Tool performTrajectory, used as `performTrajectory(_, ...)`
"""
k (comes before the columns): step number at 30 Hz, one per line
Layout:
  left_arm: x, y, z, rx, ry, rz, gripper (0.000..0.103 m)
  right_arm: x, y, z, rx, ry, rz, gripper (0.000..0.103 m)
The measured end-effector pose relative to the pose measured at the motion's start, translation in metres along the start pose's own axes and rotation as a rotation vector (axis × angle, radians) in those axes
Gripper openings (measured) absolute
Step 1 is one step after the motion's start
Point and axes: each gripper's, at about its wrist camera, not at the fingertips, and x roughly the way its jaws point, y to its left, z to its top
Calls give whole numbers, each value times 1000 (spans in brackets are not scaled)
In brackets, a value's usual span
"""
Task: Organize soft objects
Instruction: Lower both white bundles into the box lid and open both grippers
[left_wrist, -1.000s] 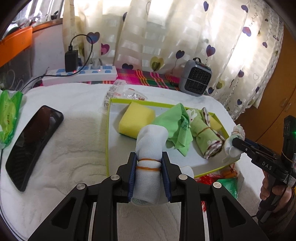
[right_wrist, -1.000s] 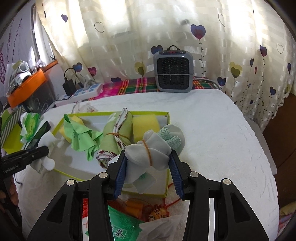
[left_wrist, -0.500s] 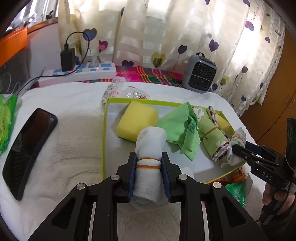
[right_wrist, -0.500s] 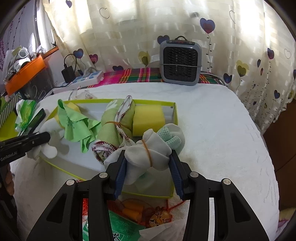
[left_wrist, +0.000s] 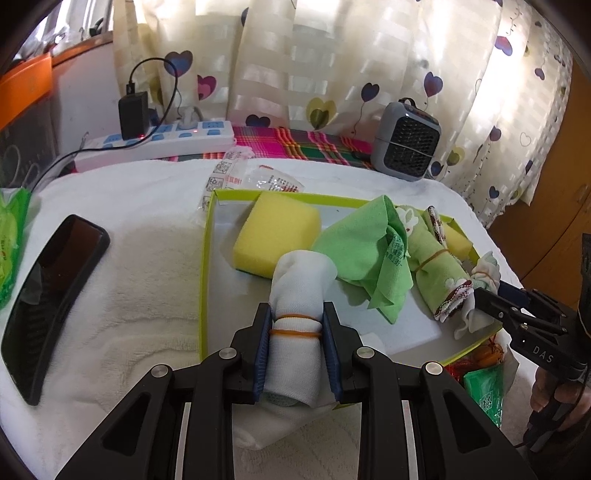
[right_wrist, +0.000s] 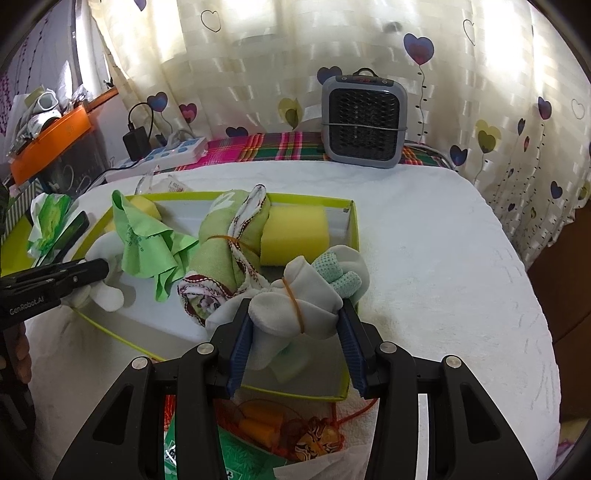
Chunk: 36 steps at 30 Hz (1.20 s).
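**Both grippers clamped on banded cloth bundles at the tray**

Left wrist view shows the left gripper (left_wrist: 295, 334) closed on a white rolled cloth (left_wrist: 299, 291) bound with an orange rubber band, its blue pads pressing both sides. The roll's far end lies over the near part of the green-rimmed tray (left_wrist: 202, 280), touching the large yellow sponge (left_wrist: 275, 234). Beside the sponge lies a crumpled green cloth (left_wrist: 365, 254), and next to that a green rolled towel (left_wrist: 437, 273) tied with a band.

From the right wrist view, the right gripper (right_wrist: 295, 325) is clamped on a grey-white sock bundle (right_wrist: 295, 301), also banded, with mint-green fabric showing at its far end. This bundle sits at the tray's near right corner, touching the green rolled towel and just in front of a second yellow sponge (right_wrist: 295, 234).

The tray rests on a white towel-covered tabletop (right_wrist: 443, 258). A black phone (left_wrist: 51, 295) lies left of the tray, and a small grey heater (right_wrist: 364, 120) stands at the back by the curtain.
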Motion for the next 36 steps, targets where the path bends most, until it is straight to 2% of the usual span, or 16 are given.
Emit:
performTrajectory(14, 0, -2, -2, 9, 6, 13, 30, -5, 2, -4, 6, -16, 18, 53)
performTrajectory(25, -13, -2, -6, 5, -17, 22, 47, -12, 2, -7, 21, -32, 31, 59)
performTrajectory(31, -26, -5, -10, 11, -42, 1, 49, -20, 1, -10, 26, -42, 30, 65)
performTrajectory(36, -35, -8, -14, 9, -51, -2, 49, -26, -1, -14, 50, -50, 28, 65)
